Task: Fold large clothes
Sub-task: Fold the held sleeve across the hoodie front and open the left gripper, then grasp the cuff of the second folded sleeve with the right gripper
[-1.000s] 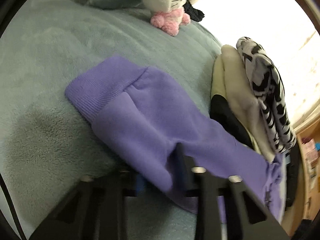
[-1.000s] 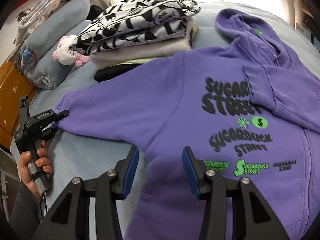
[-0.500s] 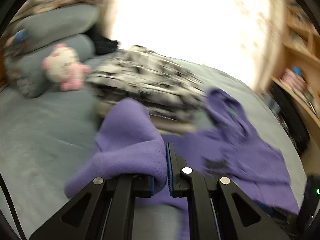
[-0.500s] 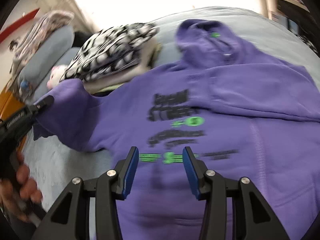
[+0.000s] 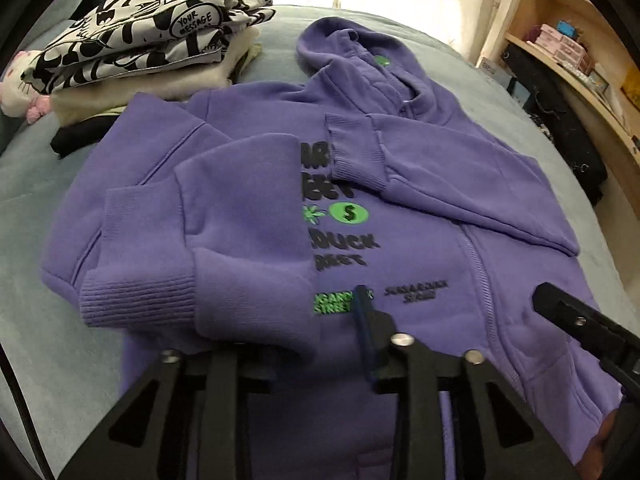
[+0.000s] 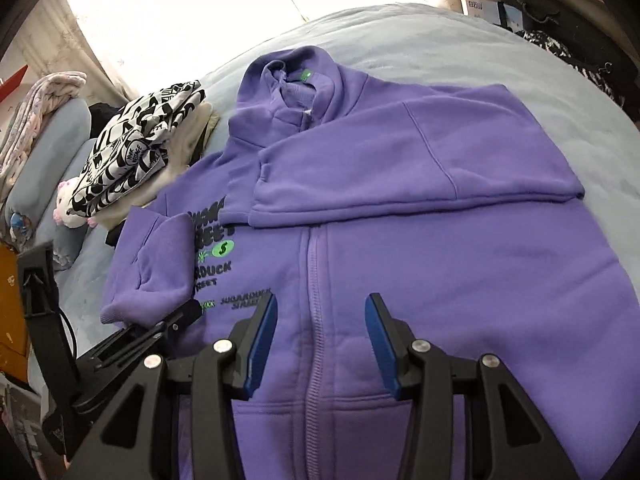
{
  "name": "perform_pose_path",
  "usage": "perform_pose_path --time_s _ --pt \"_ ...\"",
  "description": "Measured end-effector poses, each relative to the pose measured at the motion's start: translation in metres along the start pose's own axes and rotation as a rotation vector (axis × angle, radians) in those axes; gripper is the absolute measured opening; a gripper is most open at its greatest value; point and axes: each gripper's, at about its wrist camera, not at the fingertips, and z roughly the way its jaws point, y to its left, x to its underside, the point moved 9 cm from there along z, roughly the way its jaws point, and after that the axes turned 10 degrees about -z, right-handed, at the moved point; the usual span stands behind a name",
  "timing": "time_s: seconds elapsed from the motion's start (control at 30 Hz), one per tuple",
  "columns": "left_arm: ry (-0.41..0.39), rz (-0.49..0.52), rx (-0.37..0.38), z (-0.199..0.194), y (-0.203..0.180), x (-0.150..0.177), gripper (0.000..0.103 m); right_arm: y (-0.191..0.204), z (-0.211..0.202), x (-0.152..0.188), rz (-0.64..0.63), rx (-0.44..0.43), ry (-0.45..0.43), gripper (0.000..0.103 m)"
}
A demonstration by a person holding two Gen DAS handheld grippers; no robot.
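- The purple hoodie (image 6: 400, 240) lay front-up on the blue-grey bed (image 6: 440, 40), hood pointing toward the bright window, zip closed down the middle.
- A second earlier the sleeve on the stack side had stretched out flat across the bed; now that sleeve (image 5: 224, 248) lay doubled over the chest print, its ribbed cuff (image 5: 136, 300) near the hem side of the hoodie.
- The other sleeve (image 6: 400, 168) was already folded across the chest, just below the hood.
- Left gripper (image 5: 320, 344): one blue pad showed clear of cloth, the other was hidden under the sleeve fold. Half a second before, the jaws had pinched the cuff; now they looked parted, the sleeve seemingly let go, though I could not be sure.
- Right gripper (image 6: 320, 332): fingers spread wide, holding nothing, hovering over the zip near the hoodie's hem.
- Stack of folded clothes (image 5: 140, 40) sat beside the hoodie's shoulder, a plush toy (image 6: 72, 208) just past it.
- Judgement: both sleeves were in, so the body fold, hem toward hood, looked next. The bulky left sleeve might slide off during it.
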Motion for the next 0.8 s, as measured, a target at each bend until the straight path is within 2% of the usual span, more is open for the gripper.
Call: perform_pose_path --time_s 0.03,0.07,0.17,0.23,0.37,0.57,0.67,0.8 --pt "0.003 -0.006 0.024 -0.005 -0.002 0.001 0.053 0.001 0.000 0.001 -0.005 -0.013 0.003 0.046" --pt "-0.001 -0.014 0.048 -0.012 -0.004 0.002 0.061 0.004 0.001 0.002 -0.012 -0.029 0.008 0.046" --pt "-0.016 -0.016 0.090 -0.032 -0.004 0.002 0.073 0.020 0.001 0.001 -0.040 -0.087 0.010 0.046" --pt "-0.029 -0.017 0.099 -0.049 0.005 0.004 0.074 0.037 -0.001 -0.004 -0.080 -0.121 0.000 0.048" --pt "-0.068 -0.062 0.100 -0.086 0.032 0.009 0.074 0.073 -0.009 -0.017 -0.178 -0.160 -0.042 0.064" --pt "-0.123 -0.165 -0.028 -0.116 0.098 0.014 0.074 0.133 -0.012 -0.031 -0.356 -0.204 -0.073 0.065" --pt "-0.118 -0.213 -0.054 -0.122 0.123 0.021 0.074 0.163 -0.002 -0.025 -0.440 -0.245 -0.040 0.065" --pt "-0.093 -0.248 -0.069 -0.118 0.139 0.030 0.074 0.194 0.018 -0.005 -0.592 -0.247 0.024 0.065"
